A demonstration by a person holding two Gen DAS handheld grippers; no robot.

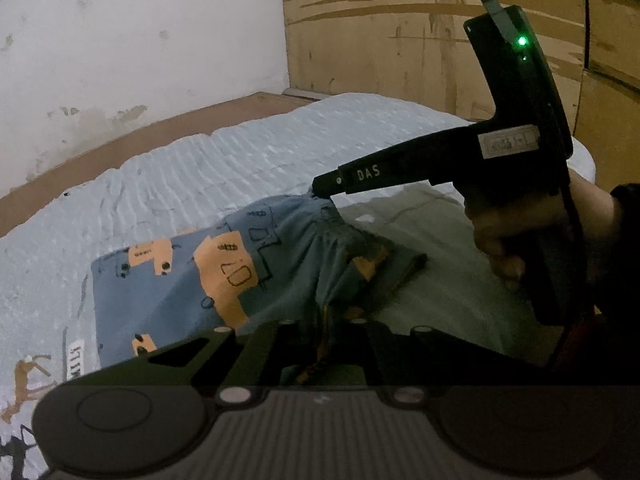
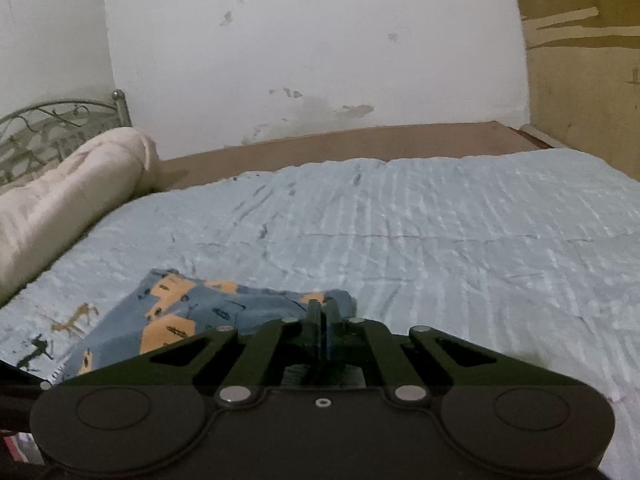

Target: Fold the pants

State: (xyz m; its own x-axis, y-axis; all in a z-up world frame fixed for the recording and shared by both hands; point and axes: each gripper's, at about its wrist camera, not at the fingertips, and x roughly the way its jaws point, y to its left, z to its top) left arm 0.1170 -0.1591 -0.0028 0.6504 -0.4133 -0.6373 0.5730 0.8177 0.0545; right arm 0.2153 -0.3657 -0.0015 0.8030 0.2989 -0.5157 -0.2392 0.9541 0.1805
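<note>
Left claw (image 1: 320, 350) is sitting clamped tight on a bunched ridge of the blue cotton pants with orange vehicle prints (image 1: 192, 276); its tips are buried in the fabric fold, dark in the left wrist view. Right claw (image 2: 322, 308) is also pinched shut, gripping the pants' far corner (image 2: 336, 300); in the left wrist view its black finger (image 1: 332, 185) is coming in from the right and biting the cloth at the top of the raised ridge. A person's hand (image 1: 500, 240) is wrapping the right claw's black handle, a green light (image 1: 522, 42) is glowing on it.

Pants are lying on the pale blue quilted bedspread (image 2: 440, 232), near the bed's near edge, the gripped side lifting off the bedspread between the two claws, the rest lying flat toward the left. Animal prints (image 2: 76, 318) are showing on the bedspread just left of the pants.

A cream bolster pillow (image 2: 68, 196) is lying along the bed's left end, against a grey metal scrollwork headboard (image 2: 52, 132). A brown strip of mattress (image 2: 340, 144) is running along the far edge, under a stained white wall (image 2: 300, 52). A scuffed wooden wardrobe (image 1: 400, 28) is standing at the far right corner.
</note>
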